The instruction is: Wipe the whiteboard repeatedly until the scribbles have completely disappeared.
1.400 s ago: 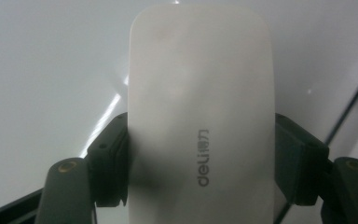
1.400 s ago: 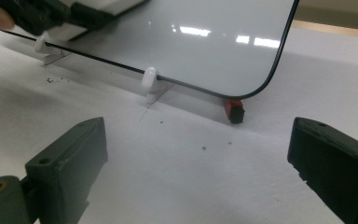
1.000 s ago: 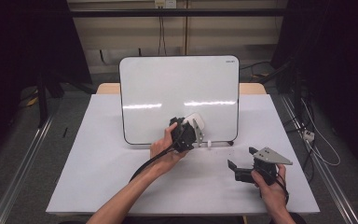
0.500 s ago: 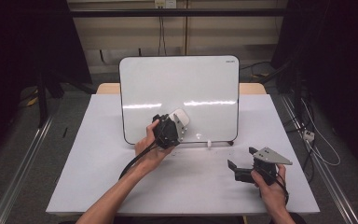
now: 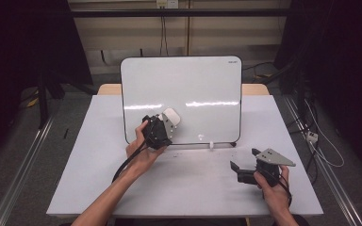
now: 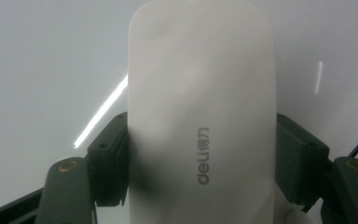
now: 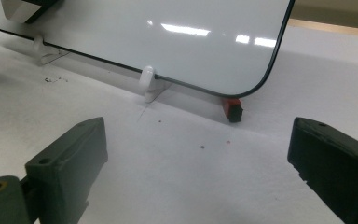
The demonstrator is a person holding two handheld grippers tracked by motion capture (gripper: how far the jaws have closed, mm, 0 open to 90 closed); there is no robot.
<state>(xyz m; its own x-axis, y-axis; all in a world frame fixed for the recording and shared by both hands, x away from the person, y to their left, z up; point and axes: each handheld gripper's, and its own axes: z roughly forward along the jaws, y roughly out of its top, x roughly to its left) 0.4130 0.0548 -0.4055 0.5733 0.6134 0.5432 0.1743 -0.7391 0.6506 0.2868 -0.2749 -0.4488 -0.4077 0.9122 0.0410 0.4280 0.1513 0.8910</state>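
Now my left gripper [image 5: 162, 129] has its jaws clamped on both sides of the white eraser [image 6: 200, 116], holding it flat against the lower left of the whiteboard [image 5: 193, 84] that stands on the tabletop [image 5: 99, 141]. Over at the right, my right gripper [image 5: 252, 172] rests low on the tabletop, jaws wide apart and holding nothing

**Whiteboard blocks the far half; near tabletop left open**

The far middle of the table [image 5: 99, 155] is walled off by the upright whiteboard [image 5: 188, 89], propped on small white clips [image 7: 147, 79] and a red-and-black foot [image 7: 233, 108]. Its lower left face is taken up by the left gripper [image 5: 162, 129] clamped on a white eraser [image 6: 200, 107]. Open tabletop is left between that hand and the right gripper [image 5: 247, 172], and beside both board edges.
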